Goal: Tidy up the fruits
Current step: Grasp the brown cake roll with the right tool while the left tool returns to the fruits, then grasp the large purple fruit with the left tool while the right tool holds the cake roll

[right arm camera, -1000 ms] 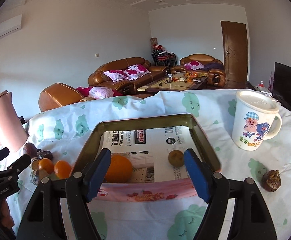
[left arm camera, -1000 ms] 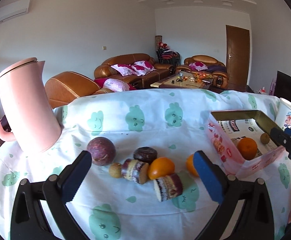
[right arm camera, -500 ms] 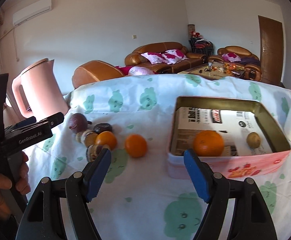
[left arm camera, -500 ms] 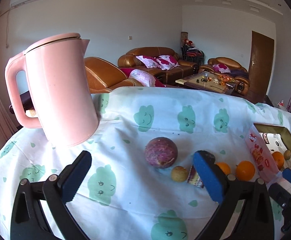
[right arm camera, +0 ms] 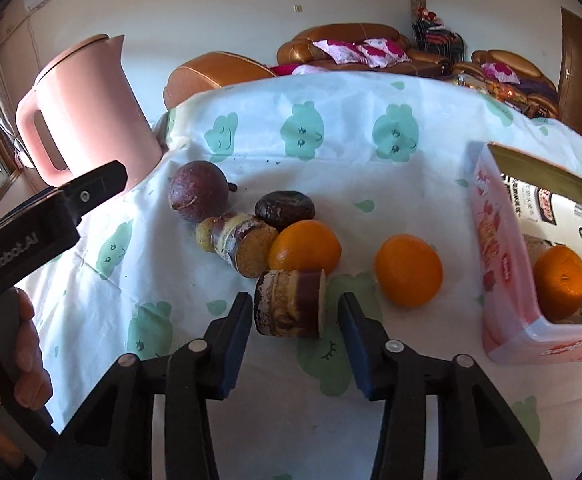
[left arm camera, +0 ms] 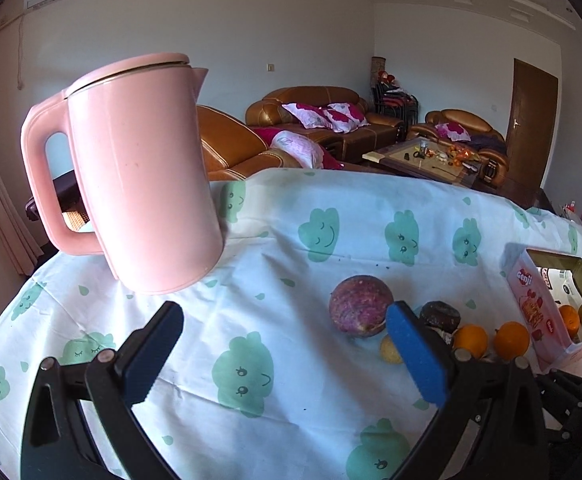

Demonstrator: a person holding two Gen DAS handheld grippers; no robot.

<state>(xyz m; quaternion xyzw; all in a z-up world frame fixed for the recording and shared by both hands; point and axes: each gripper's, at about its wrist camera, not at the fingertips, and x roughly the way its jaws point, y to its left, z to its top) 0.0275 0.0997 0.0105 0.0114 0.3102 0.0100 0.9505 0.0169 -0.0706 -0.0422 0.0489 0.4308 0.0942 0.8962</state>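
fruit behind the left gripper (left arm camera: 281, 354), jaws wide, is half hidden. only the right gripper (right arm camera: 293, 334) view shows its parted jaws flanking the cut sugarcane piece (right arm camera: 289, 304), contact unclear.

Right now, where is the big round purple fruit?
In the right wrist view, the purple fruit lies on the tablecloth at the far left of the fruit cluster, between the pink kettle and the dark fruit.
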